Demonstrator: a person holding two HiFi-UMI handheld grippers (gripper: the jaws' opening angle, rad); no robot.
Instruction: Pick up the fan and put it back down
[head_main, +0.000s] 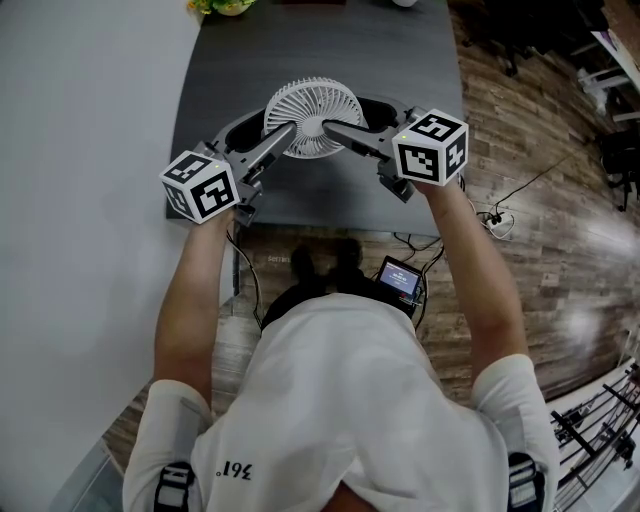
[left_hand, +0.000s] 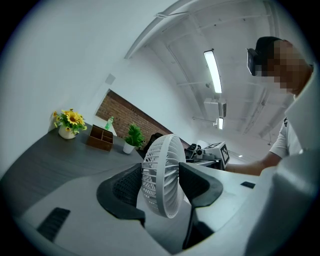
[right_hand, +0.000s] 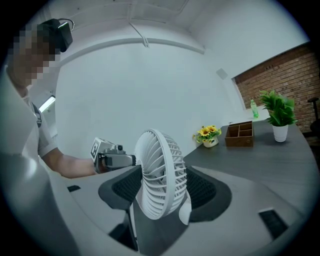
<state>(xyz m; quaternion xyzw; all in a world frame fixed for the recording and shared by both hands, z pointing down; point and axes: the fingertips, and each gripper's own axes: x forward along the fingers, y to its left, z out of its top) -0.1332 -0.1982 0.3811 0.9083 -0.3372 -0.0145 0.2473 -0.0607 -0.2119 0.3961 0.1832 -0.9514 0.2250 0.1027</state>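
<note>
The left gripper (head_main: 288, 133) clamps the white fan (head_main: 313, 117) by its grille; the right gripper (head_main: 336, 127) clamps its opposite side; both hover near the desk's (head_main: 330, 50) near edge.

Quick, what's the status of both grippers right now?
Left gripper: closed on the white fan.
Right gripper: closed on the white fan too.

You count one fan (head_main: 313, 118), two grippers (left gripper (left_hand: 162, 187), right gripper (right_hand: 162, 190)), and one each: sunflower pot (right_hand: 207, 135), wooden box (right_hand: 239, 134), potted plant (right_hand: 277, 112), green bottle (right_hand: 254, 109).

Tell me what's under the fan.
Dark table shows around the fan, held between left gripper and right gripper. The spot directly beneath is covered, so contact is unclear.
</note>
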